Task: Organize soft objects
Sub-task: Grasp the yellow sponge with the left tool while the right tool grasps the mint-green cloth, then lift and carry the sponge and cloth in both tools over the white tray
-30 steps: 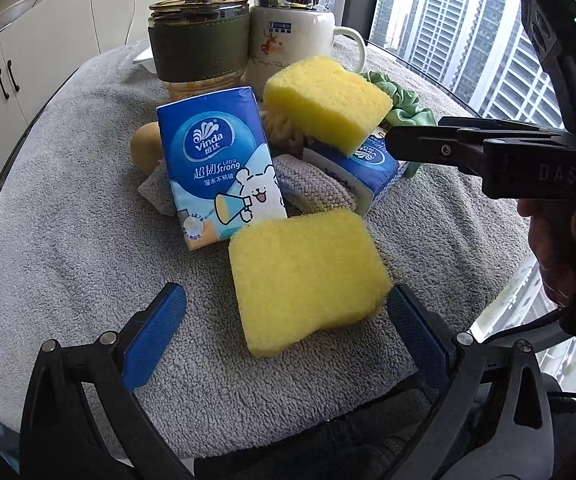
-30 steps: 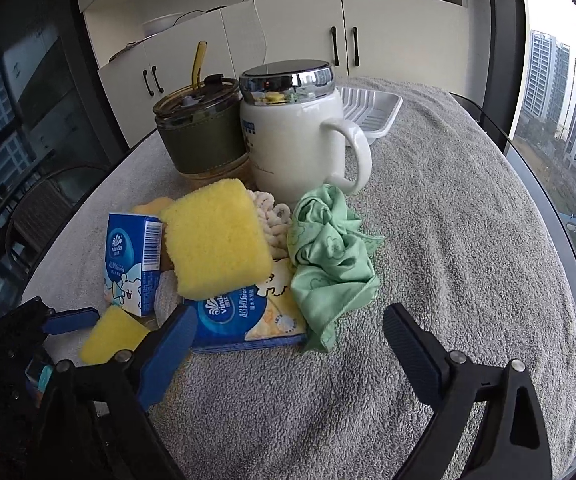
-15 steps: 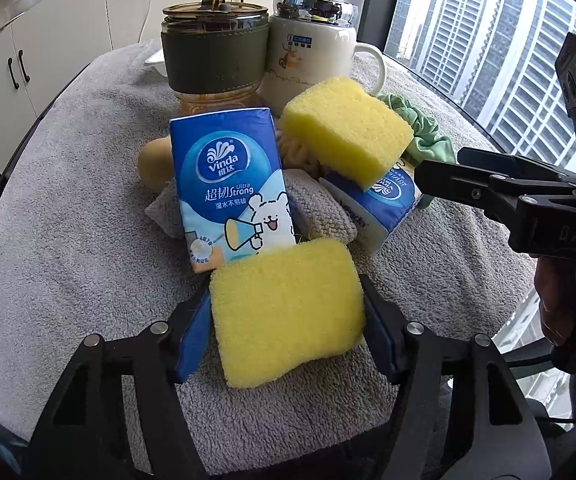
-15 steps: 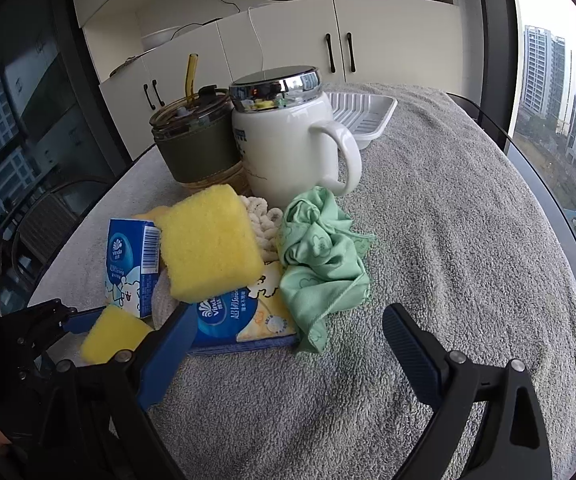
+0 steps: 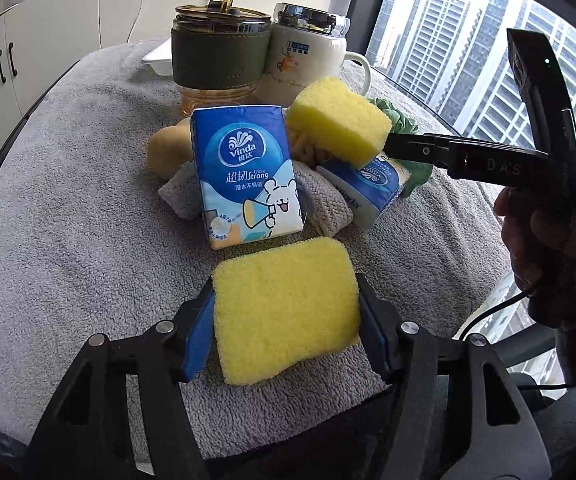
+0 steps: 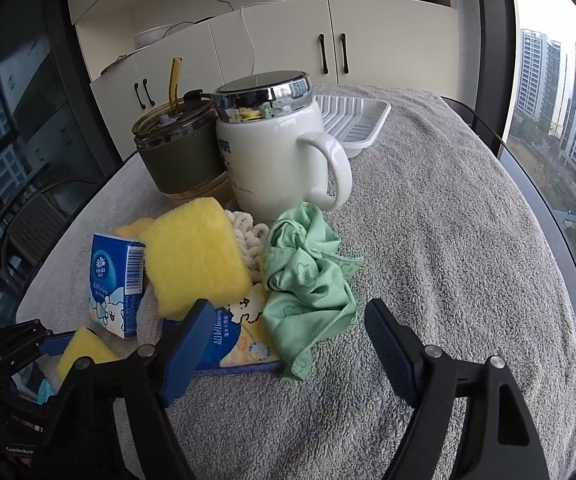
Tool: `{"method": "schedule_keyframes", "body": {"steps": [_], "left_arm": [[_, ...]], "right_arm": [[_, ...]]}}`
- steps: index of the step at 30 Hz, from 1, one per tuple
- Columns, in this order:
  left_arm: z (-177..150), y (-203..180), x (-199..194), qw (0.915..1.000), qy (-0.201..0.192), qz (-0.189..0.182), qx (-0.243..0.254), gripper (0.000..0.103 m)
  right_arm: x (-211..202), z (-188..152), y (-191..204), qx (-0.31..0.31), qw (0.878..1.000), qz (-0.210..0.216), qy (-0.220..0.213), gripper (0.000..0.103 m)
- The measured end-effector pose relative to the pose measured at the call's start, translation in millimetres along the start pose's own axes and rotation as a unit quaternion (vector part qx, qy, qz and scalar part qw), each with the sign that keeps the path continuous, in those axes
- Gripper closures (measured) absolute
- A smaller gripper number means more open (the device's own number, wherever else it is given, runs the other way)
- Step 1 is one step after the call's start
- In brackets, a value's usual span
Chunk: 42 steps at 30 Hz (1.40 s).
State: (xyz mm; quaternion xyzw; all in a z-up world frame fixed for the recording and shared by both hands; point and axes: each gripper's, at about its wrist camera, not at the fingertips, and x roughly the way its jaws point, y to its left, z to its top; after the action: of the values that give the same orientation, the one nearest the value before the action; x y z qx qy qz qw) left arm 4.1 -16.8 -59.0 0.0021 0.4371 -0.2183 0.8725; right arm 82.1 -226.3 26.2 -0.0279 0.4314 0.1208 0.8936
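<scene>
Behind mug (image 6: 276, 160), right view only: tray (image 6: 353, 122)

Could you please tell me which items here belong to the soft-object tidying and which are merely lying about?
Belong to the job:
near sponge, in the left gripper
second sponge
green cloth
upright tissue pack
flat tissue pack
knitted grey cloth

Lying about:
white mug
straw tumbler
white tray
</scene>
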Motion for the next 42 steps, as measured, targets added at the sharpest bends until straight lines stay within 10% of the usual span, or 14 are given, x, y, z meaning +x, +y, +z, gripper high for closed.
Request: {"method": "schedule_keyframes", "body": {"steps": [9,21,42], "left_arm": [[-1,-1,2,0.9999,-0.001,-0.009,0.005,0.042],[-3,1,-2,0.9999,-0.007,-0.009,-0.004,0.043],[10,34,-60,0.9956,-0.08,0.038,-0.033,0.045]], "right_arm": [[21,9,-11,0.014,0.999,-0.009,0.029,0.033],[13,9,-21,0.042,0.999,0.017,0.012,0.072],[-31,-10,-12,-0.004,0.999,0.01,0.03,0.074]]}}
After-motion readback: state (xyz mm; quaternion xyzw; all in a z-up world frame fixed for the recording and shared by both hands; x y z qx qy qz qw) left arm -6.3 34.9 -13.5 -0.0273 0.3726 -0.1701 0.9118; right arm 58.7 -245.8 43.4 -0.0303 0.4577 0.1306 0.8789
